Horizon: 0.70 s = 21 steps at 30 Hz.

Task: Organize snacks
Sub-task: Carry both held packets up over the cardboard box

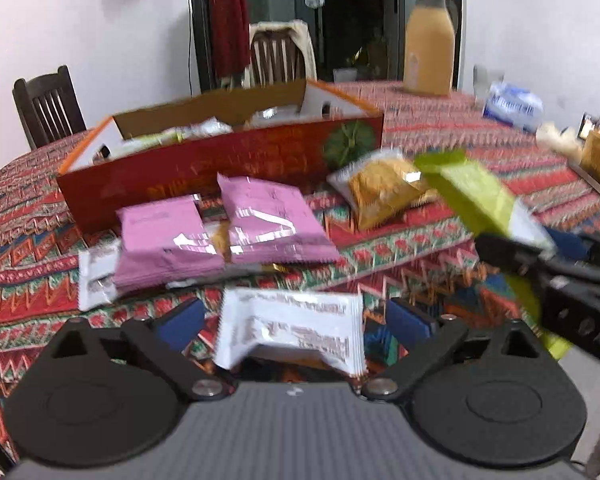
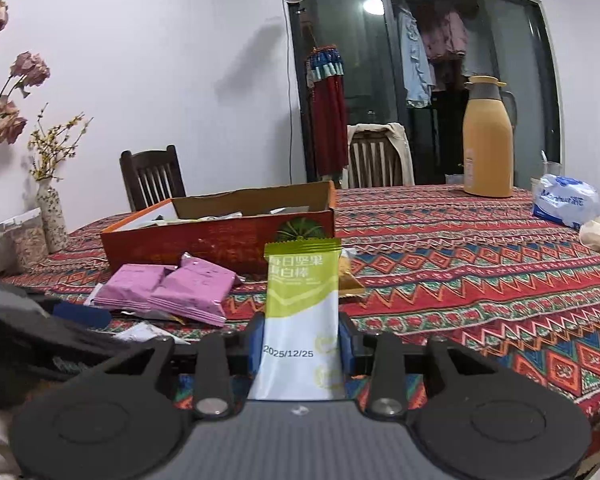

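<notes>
Box [image 1: 220,168] is sitting as the biggest thing ahead of me, a long red carton lying crosswise on the patterned surface [image 2: 480,264], open at the top with a few packets already showing inside. I am holding the right tool [image 2: 302,344] pressed together on a green and white snack bar [image 2: 302,312], gripping its lower half so its long axis is pointing straight out along the fingers, toward the near wall of the box. That bar is lying between me and the carton, so I am judging the coming move as a forward carry over the wall, and the right hand is the nearer one for it.

My left tool [image 1: 294,320] is standing spread wide, with a white sachet [image 1: 292,332] lying loose between the fingers, not pinched. Beyond it, two pink packets [image 1: 228,232] are resting side by side just in front of the box, and a yellow packet [image 1: 380,192] is lying near the carton's right end.

Farther back, a tan flask [image 2: 488,140] is standing near the far edge, and wooden chairs are facing a dark glass door.
</notes>
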Tool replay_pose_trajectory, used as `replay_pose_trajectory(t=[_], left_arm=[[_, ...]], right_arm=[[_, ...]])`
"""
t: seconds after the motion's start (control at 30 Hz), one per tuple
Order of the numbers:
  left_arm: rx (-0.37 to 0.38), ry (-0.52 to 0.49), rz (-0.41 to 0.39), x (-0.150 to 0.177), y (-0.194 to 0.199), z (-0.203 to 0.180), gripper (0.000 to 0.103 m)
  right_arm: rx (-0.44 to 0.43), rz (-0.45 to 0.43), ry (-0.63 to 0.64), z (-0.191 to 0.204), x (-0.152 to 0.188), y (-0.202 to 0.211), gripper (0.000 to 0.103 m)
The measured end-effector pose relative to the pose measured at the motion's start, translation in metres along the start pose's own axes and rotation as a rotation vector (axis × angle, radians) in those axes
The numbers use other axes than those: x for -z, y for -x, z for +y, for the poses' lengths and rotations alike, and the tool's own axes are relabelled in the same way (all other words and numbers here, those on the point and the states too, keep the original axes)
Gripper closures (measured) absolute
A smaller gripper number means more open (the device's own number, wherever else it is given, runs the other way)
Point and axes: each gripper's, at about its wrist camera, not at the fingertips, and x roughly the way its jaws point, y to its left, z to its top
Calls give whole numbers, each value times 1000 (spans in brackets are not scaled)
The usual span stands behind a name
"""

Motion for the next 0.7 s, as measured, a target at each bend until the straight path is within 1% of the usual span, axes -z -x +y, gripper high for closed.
replay_pose_trajectory(t=[0.03, 0.07, 0.1, 0.13, 0.17, 0.23, 0.27, 0.33, 0.47, 0.53, 0.57, 0.7], left_arm=[[-4, 2, 16, 1, -5, 0, 14], [6, 17, 12, 3, -6, 1, 21], [18, 26, 7, 3, -4, 3, 31], [18, 26, -2, 3, -3, 3, 33], [13, 27, -12, 4, -1, 3, 37], [28, 36, -27, 6, 3, 6, 41], [32, 42, -35, 6, 5, 7, 45], [38, 49, -53, 5, 9, 10, 58], [54, 54, -52, 6, 10, 13, 60], [58, 62, -58, 6, 11, 15, 63], [54, 67, -67, 7, 13, 16, 79], [66, 75, -72, 6, 15, 19, 78]], right_arm=[[1, 1, -2, -1, 1, 0, 67], [0, 2, -4, -2, 1, 0, 67], [-1, 3, -6, -3, 2, 0, 68], [-2, 4, -8, -3, 2, 0, 67], [-4, 6, -8, -3, 3, -1, 67], [-8, 6, -9, -3, 3, -1, 68], [-10, 6, -9, -3, 3, -1, 67], [-11, 7, -8, -1, 2, -3, 68], [-14, 10, -1, 0, 2, -2, 68], [-16, 11, 4, 2, 2, -3, 68], [-17, 12, 8, 3, 2, -3, 67], [-19, 12, 15, 6, 1, -2, 68]])
